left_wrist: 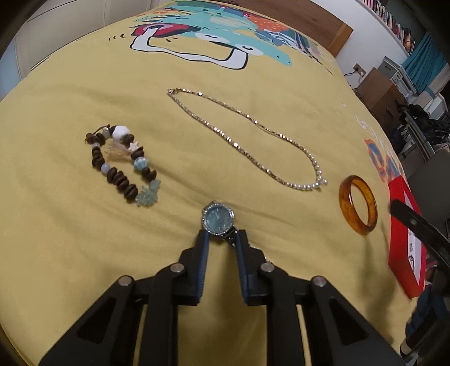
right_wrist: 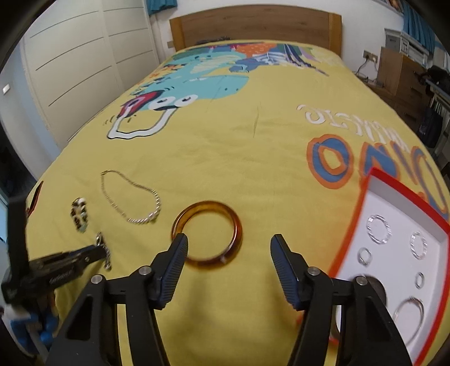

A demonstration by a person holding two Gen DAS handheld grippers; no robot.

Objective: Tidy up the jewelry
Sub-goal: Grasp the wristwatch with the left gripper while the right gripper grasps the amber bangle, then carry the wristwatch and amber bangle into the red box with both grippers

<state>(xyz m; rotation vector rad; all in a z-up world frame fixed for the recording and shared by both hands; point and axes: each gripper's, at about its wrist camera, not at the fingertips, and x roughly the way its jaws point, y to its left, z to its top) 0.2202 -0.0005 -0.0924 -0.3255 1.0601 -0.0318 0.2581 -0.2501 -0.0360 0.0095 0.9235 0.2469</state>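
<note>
A watch (left_wrist: 217, 221) with a teal dial lies on the yellow bedspread (left_wrist: 84, 253). My left gripper (left_wrist: 222, 236) is shut on it just below the dial, where the strap starts. The same gripper (right_wrist: 98, 252) shows at the left of the right wrist view, with the watch strap (right_wrist: 106, 260) at its tips. An amber bangle (right_wrist: 208, 205) lies flat before my right gripper (right_wrist: 228, 239), which is open. Its left fingertip (right_wrist: 180, 242) covers the bangle's left rim and the other stands clear to the right. Nothing is held in it.
A gold chain necklace (left_wrist: 247, 116) and a brown and blue beaded bracelet (left_wrist: 121, 174) lie further out on the bed. A red-rimmed box (right_wrist: 374, 174) with several silver rings (right_wrist: 378, 228) on its white lining sits at the right. A wooden headboard (right_wrist: 253, 25) ends the bed.
</note>
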